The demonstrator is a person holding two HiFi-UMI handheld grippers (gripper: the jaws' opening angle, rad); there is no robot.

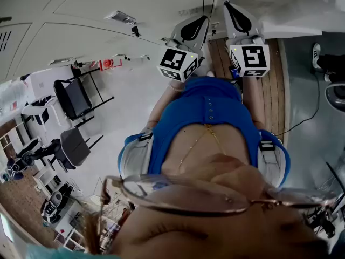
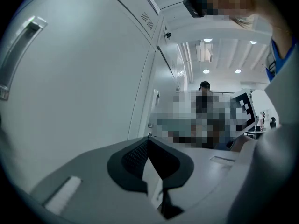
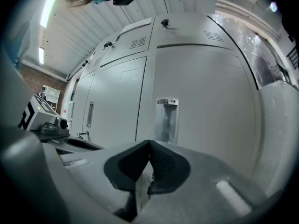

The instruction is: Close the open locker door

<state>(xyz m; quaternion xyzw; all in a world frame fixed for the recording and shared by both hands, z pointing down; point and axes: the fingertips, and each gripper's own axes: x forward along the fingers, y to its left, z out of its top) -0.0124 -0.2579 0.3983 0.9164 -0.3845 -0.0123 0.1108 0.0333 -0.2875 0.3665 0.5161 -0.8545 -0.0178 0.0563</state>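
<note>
Grey locker doors point(image 3: 201, 101) fill the right gripper view, all lying flush; the nearest carries a silver handle point(image 3: 167, 120) and a farther one a long handle point(image 3: 89, 115). My right gripper point(image 3: 149, 142) points at them from a short way off, jaws shut on nothing. In the left gripper view a broad grey locker door point(image 2: 79, 78) with a handle point(image 2: 18, 55) stands close on the left. My left gripper point(image 2: 148, 139) is also shut and empty. Both grippers point(image 1: 200, 19) point(image 1: 228, 5) are held side by side before the person's chest. Which door is open I cannot tell.
Black chairs point(image 1: 73, 99) point(image 1: 73, 147) stand to the left on the pale floor. A wooden strip point(image 1: 269, 90) runs under the right gripper, with a cable point(image 1: 307, 117) and a person's shoe point(image 1: 318, 55) beside it. Blurred people stand far down the aisle point(image 2: 205, 115).
</note>
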